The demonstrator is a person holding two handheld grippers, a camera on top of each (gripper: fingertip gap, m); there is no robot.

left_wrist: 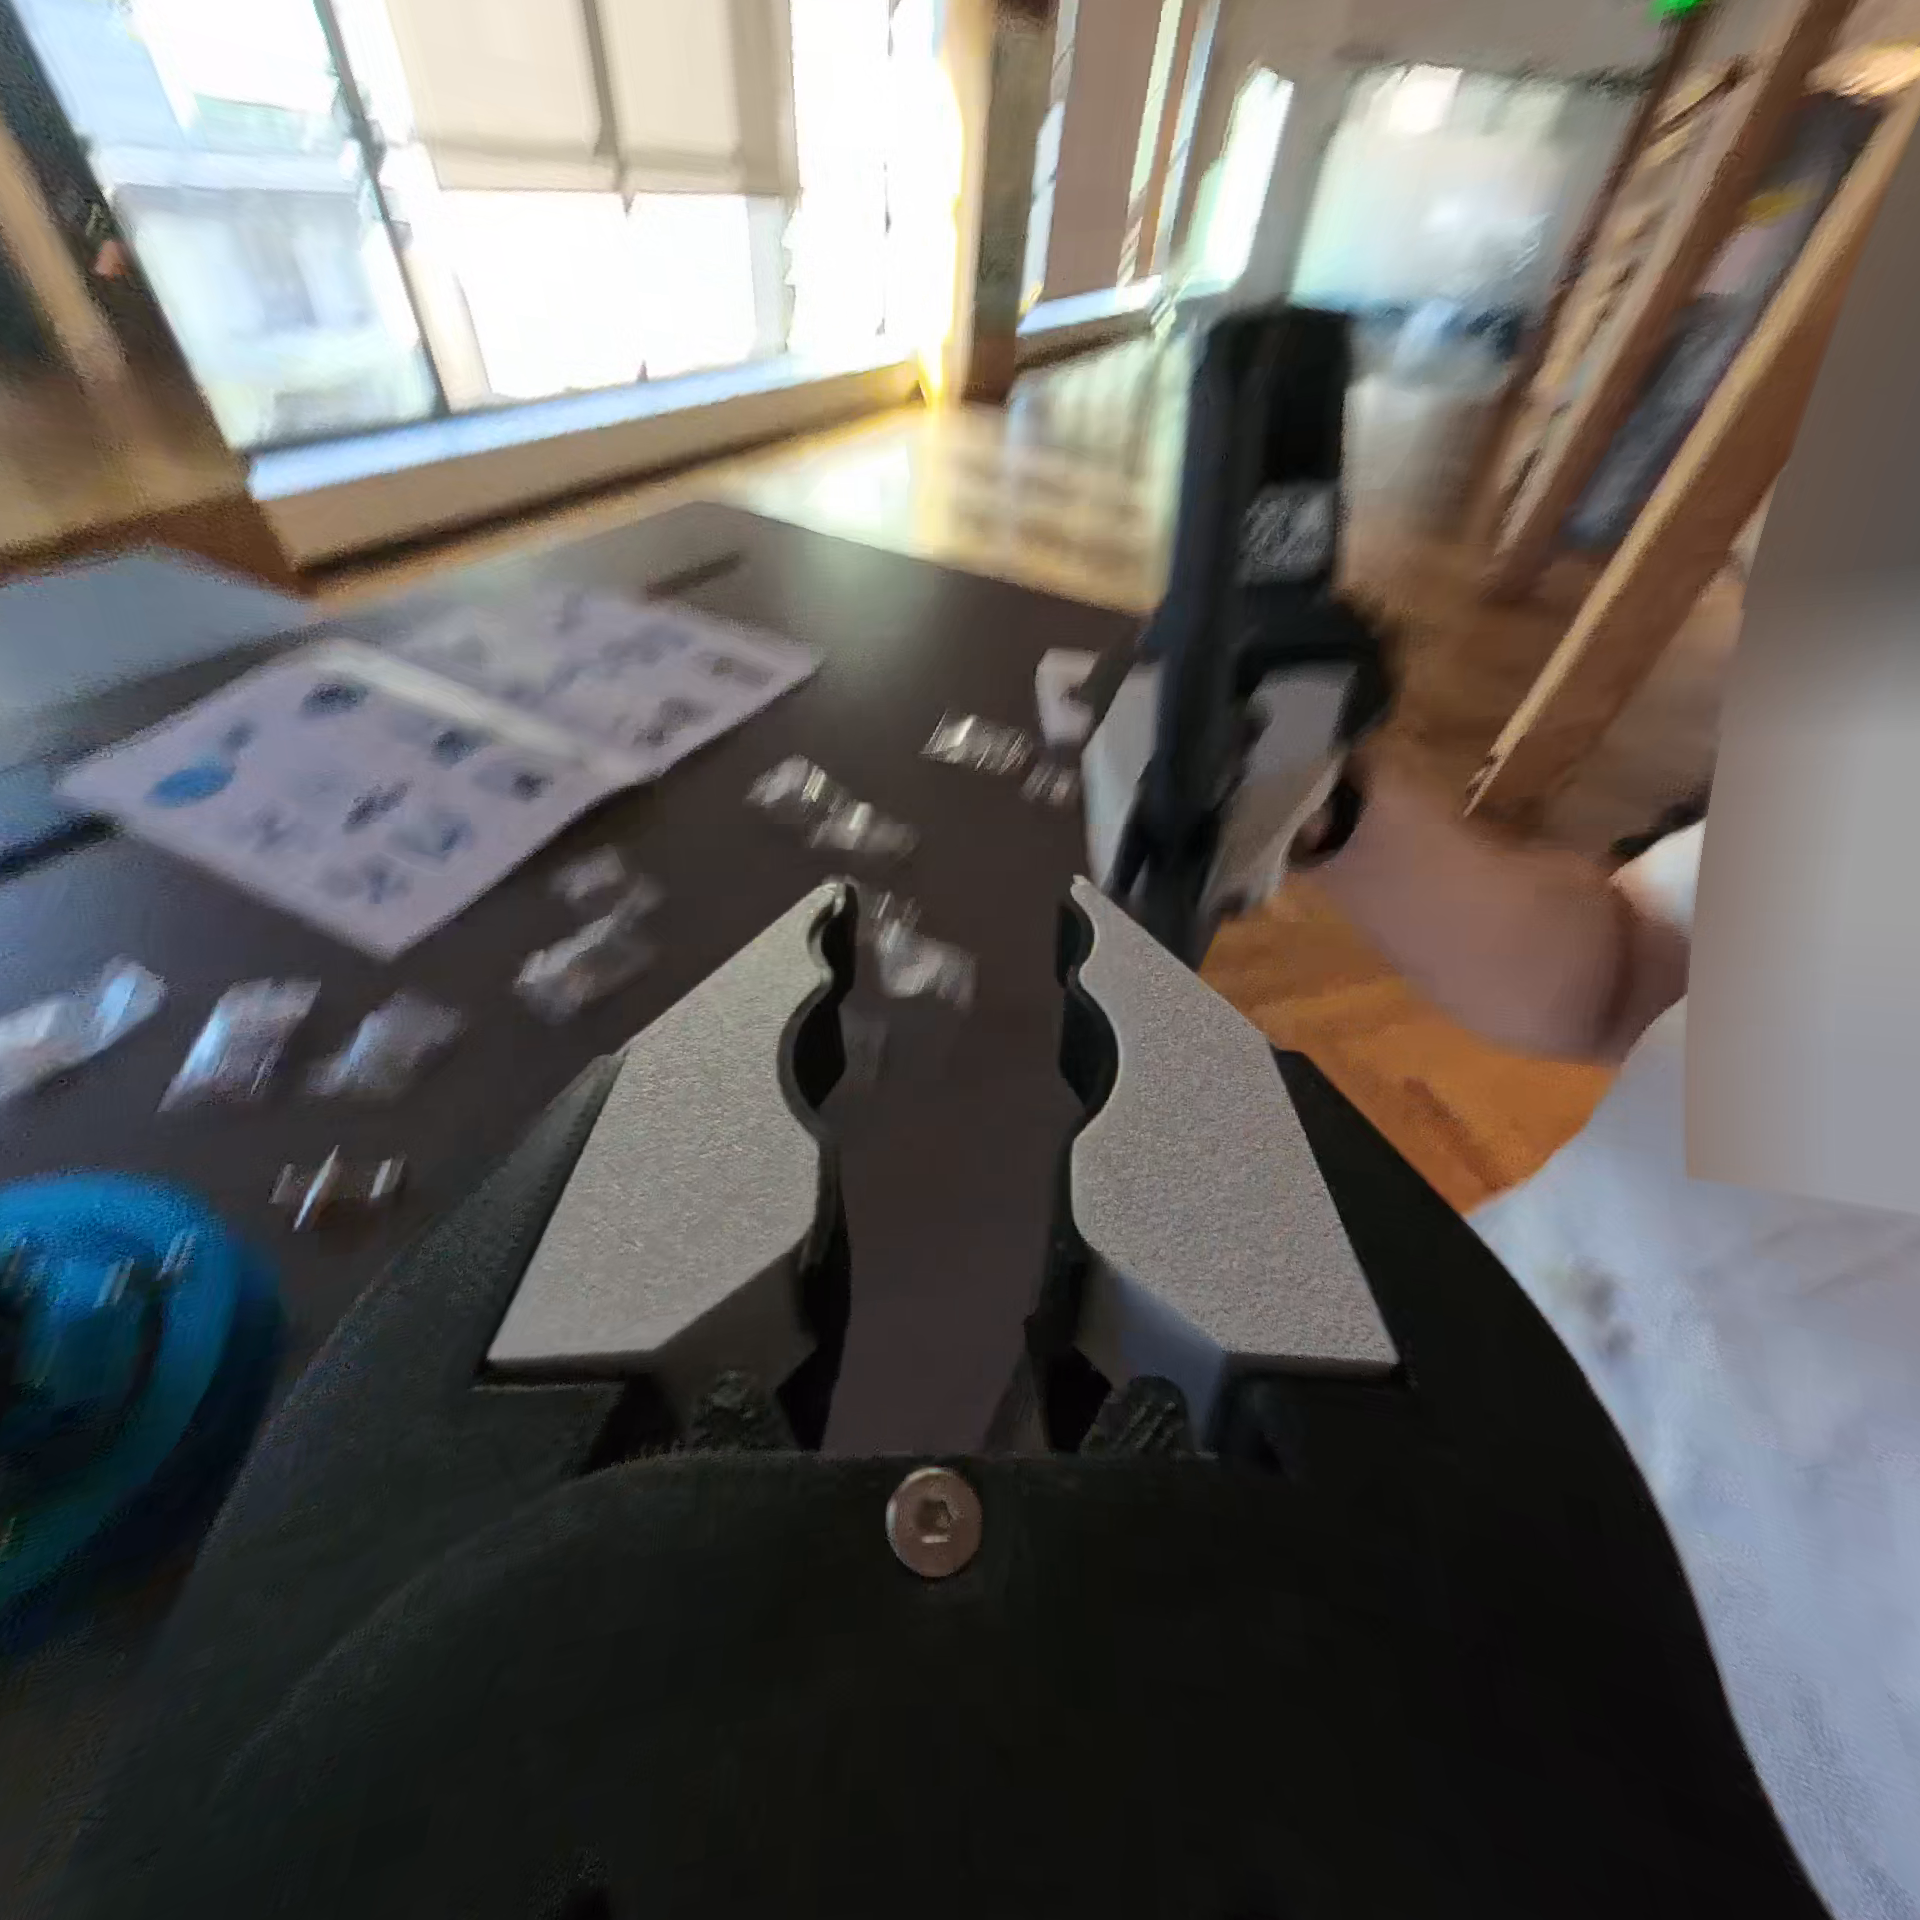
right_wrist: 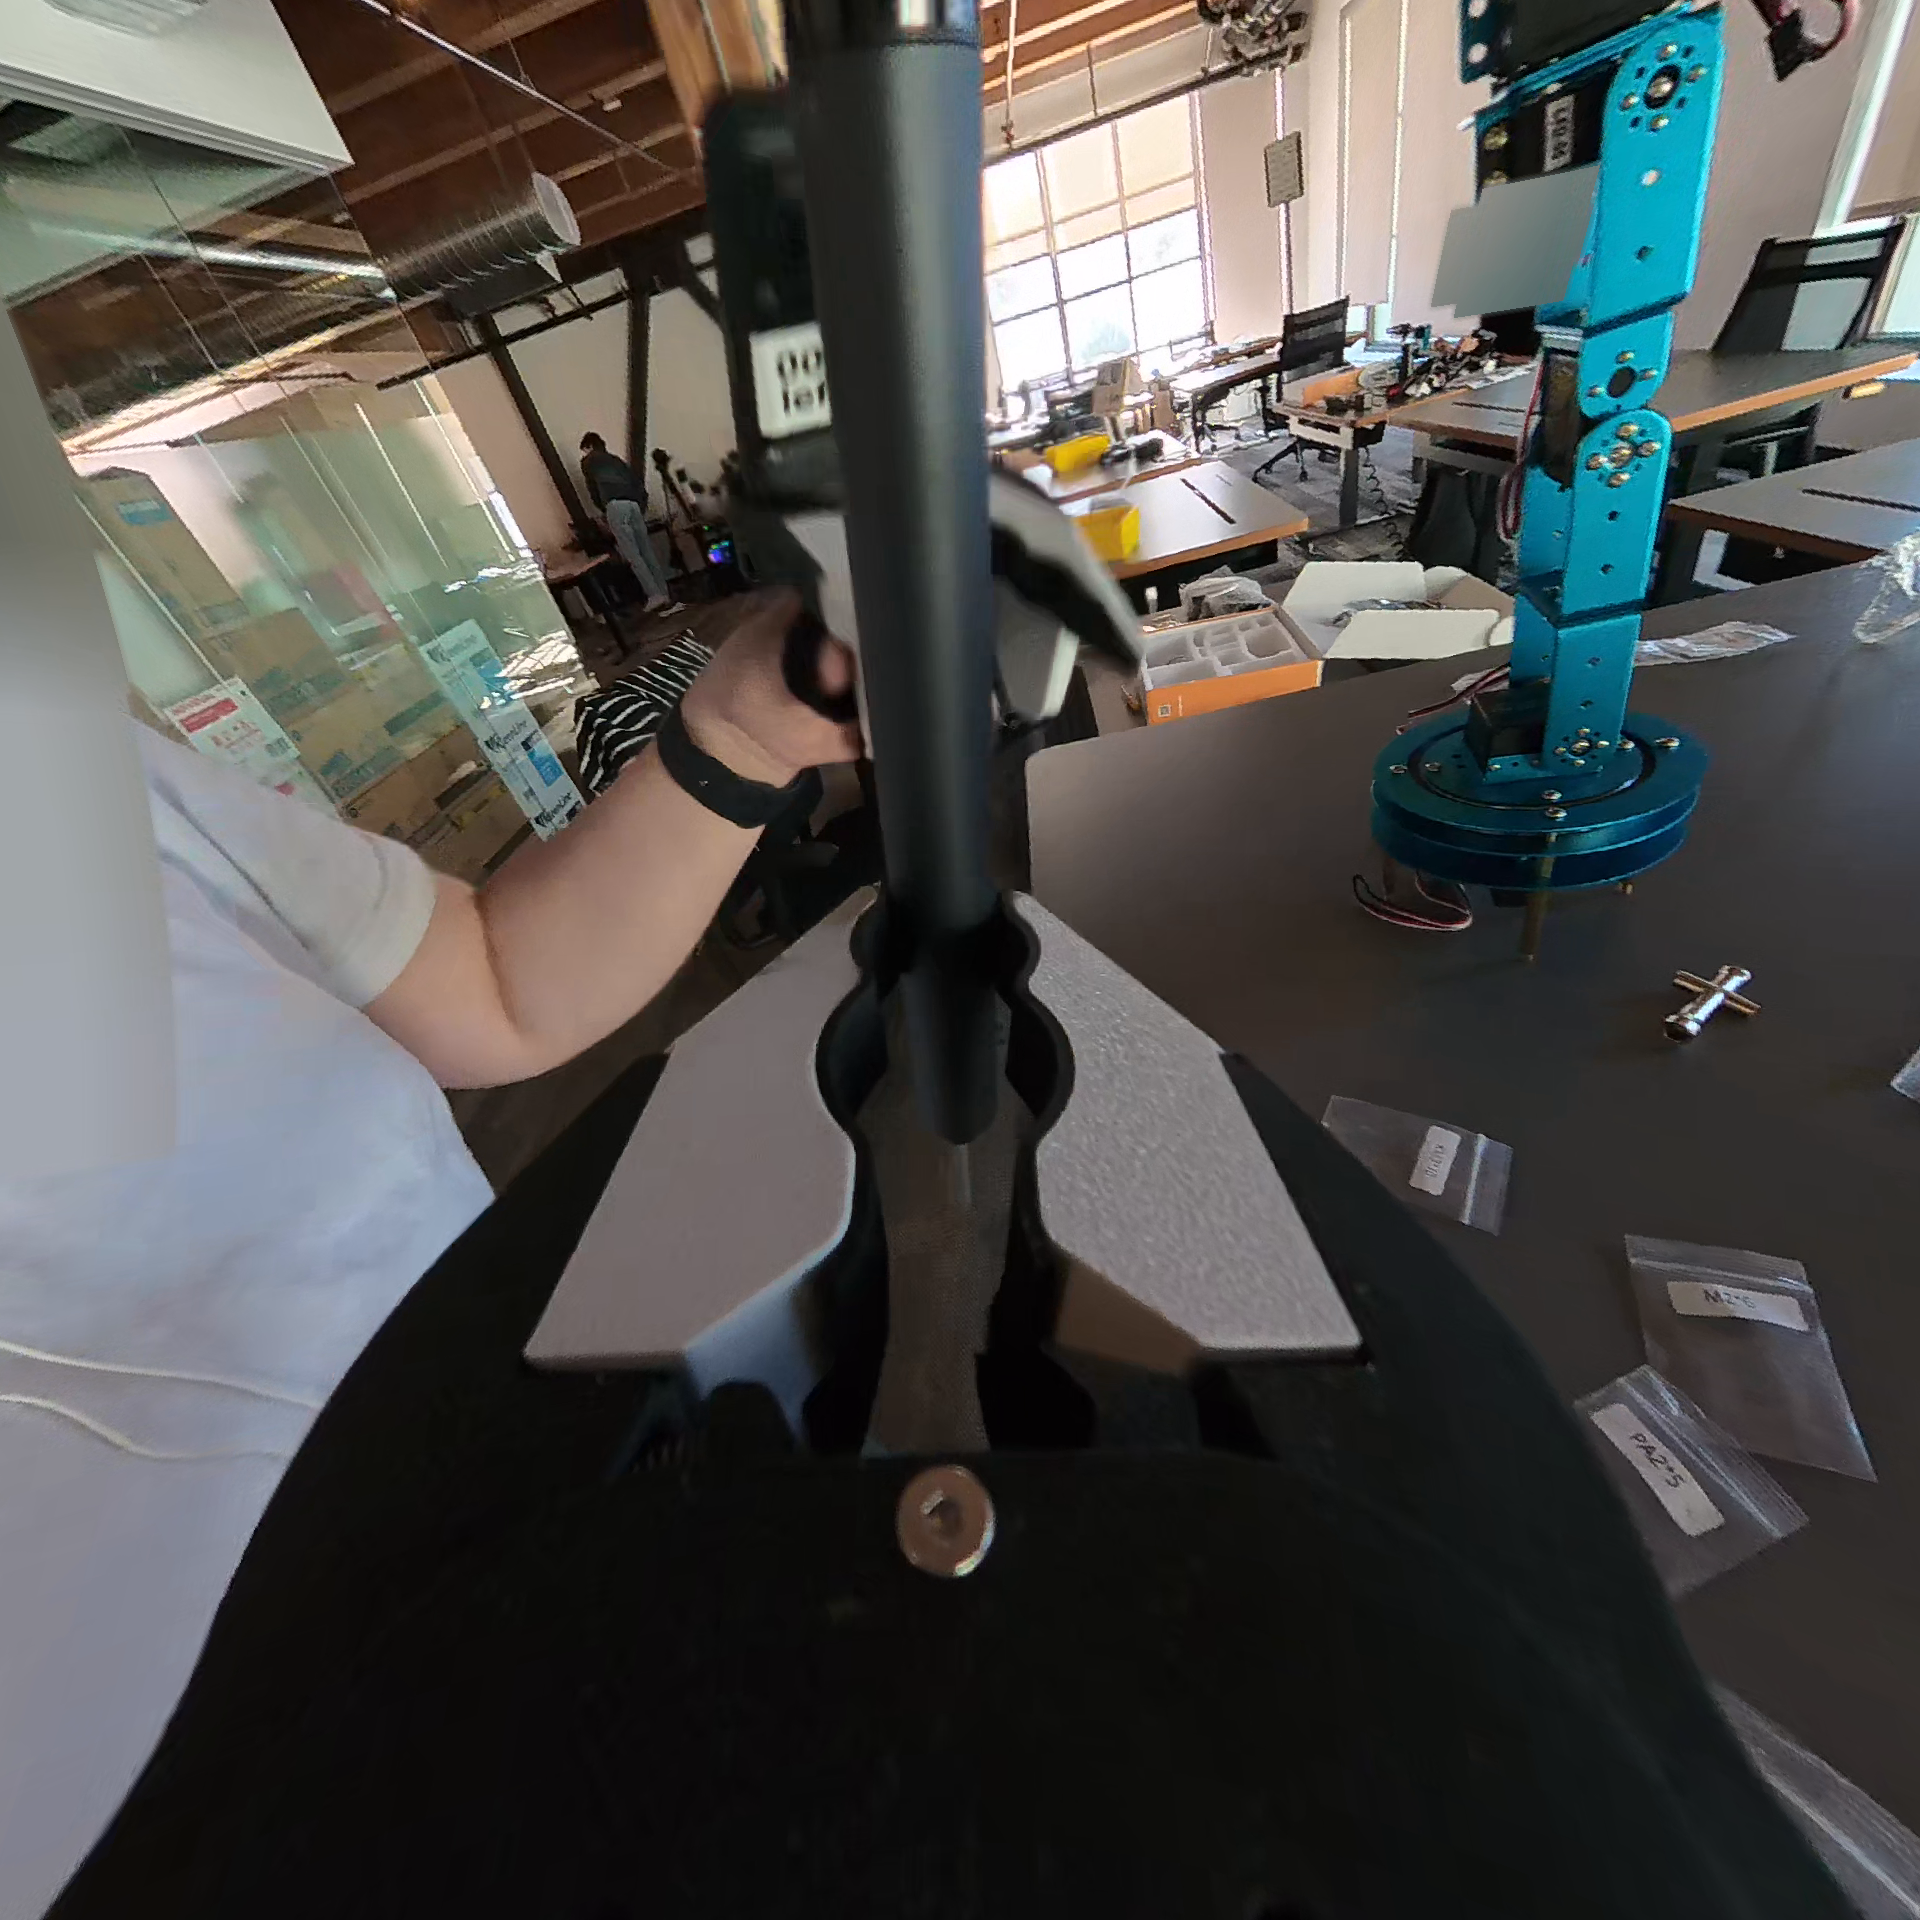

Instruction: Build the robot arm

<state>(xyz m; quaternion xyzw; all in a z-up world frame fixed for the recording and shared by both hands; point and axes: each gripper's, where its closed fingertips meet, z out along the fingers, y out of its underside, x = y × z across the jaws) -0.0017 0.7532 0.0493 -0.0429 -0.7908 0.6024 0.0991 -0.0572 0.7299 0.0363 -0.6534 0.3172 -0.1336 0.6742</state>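
My right gripper [right_wrist: 940, 914] is shut on a dark grey tool handle [right_wrist: 914, 520]. The handle stands upright between the fingers, with a thin metal shaft [right_wrist: 962, 1158] at its lower end. My left gripper [left_wrist: 956, 902] is open and empty, above the dark table [left_wrist: 966, 644], nearest a blurred small bag [left_wrist: 914, 961]. Each gripper also shows in the other's view: the left one [right_wrist: 935, 582] held by a hand with a black wristband, the right one [left_wrist: 1262, 623] at the table's right edge. A blue robot arm kit [right_wrist: 1584, 540] stands on its round base [right_wrist: 1538, 800].
Small clear bags [right_wrist: 1418, 1158] with labels lie on the table [right_wrist: 1299, 831], with a metal cross-shaped wrench [right_wrist: 1709, 1000]. An open instruction sheet [left_wrist: 416, 758] and more bags [left_wrist: 239, 1039] lie at the left. The person's white shirt [right_wrist: 208, 1195] is close by. The left wrist view is motion-blurred. Spacing between my two grippers at the tips: around 6 cm. From my left tips it is roughly 20 cm to the blue robot arm kit [right_wrist: 1584, 540]; from my right, 30 cm.
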